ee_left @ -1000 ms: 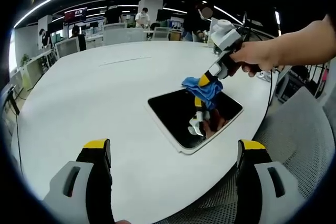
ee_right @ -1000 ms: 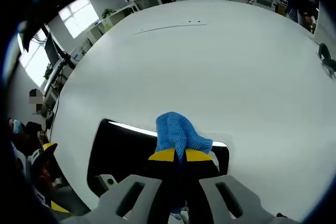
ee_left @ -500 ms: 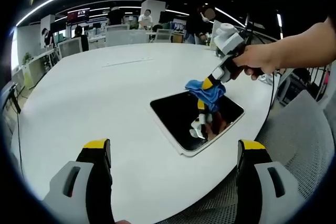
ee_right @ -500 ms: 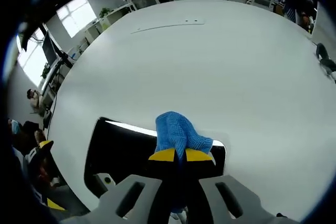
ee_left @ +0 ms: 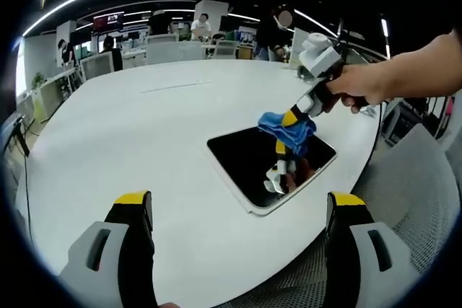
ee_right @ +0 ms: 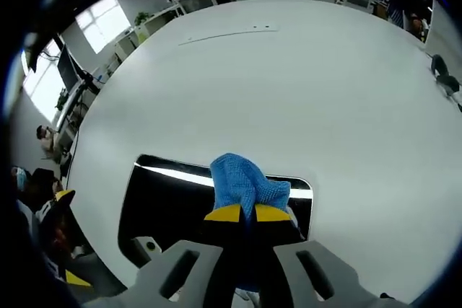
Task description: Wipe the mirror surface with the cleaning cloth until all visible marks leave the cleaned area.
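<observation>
One hand [ee_left: 359, 86] steers the right gripper [ee_left: 296, 115] clamping the cloth [ee_left: 287, 128] above the mirror [ee_left: 271, 164].

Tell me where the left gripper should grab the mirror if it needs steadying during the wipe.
Probably the near corner of the mirror, coming in low from the left gripper side. It lies flat on the white table, with only its thin pale rim to pinch. The far end is taken by the blue cloth, held in the right gripper.

Mirror and cloth on the white worktop [ee_left: 130, 142]

The dark, white-framed rectangular mirror [ee_left: 249, 164] lies flat near the worktop's edge; the bunched blue cleaning cloth [ee_right: 242, 182], pinched in the right tool [ee_right: 241, 213], sits over it.
</observation>
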`<action>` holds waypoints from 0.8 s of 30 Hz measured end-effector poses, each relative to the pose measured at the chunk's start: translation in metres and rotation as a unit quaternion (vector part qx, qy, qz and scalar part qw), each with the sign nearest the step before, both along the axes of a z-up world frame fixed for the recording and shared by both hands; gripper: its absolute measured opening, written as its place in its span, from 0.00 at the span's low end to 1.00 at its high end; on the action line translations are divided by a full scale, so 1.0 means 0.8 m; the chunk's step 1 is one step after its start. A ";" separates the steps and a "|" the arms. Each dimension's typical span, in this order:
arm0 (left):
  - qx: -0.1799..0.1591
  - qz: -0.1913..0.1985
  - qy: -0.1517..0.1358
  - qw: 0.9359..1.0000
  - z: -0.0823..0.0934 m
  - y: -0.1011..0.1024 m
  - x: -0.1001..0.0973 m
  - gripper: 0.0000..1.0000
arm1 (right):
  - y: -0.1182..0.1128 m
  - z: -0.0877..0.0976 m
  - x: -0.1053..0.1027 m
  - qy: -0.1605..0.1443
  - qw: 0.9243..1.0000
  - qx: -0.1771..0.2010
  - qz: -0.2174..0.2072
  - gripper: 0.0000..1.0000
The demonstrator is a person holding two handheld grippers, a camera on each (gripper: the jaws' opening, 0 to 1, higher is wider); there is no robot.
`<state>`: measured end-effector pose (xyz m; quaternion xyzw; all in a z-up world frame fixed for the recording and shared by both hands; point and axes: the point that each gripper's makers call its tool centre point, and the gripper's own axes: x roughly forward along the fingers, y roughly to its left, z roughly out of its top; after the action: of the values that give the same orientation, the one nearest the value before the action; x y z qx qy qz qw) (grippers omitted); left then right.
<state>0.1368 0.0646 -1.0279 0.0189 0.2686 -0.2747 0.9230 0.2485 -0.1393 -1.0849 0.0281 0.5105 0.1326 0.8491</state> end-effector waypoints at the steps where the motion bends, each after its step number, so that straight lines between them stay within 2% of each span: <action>1: -0.001 0.001 0.000 1.000 0.000 0.000 0.000 0.99 | -0.001 0.000 -0.002 0.000 1.000 0.000 0.000 0.00; 15: 0.001 -0.003 0.000 1.000 0.000 -0.001 0.000 0.99 | 0.000 0.001 -0.045 0.000 1.000 0.016 -0.006 0.00; 24: 0.002 -0.004 -0.003 1.000 0.002 -0.002 0.000 0.99 | -0.001 0.001 -0.063 0.002 1.000 0.025 -0.017 0.00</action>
<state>0.1369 0.0634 -1.0263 0.0227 0.2663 -0.2774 0.9228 0.1978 -0.1400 -1.0845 0.0583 0.5078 0.1309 0.8495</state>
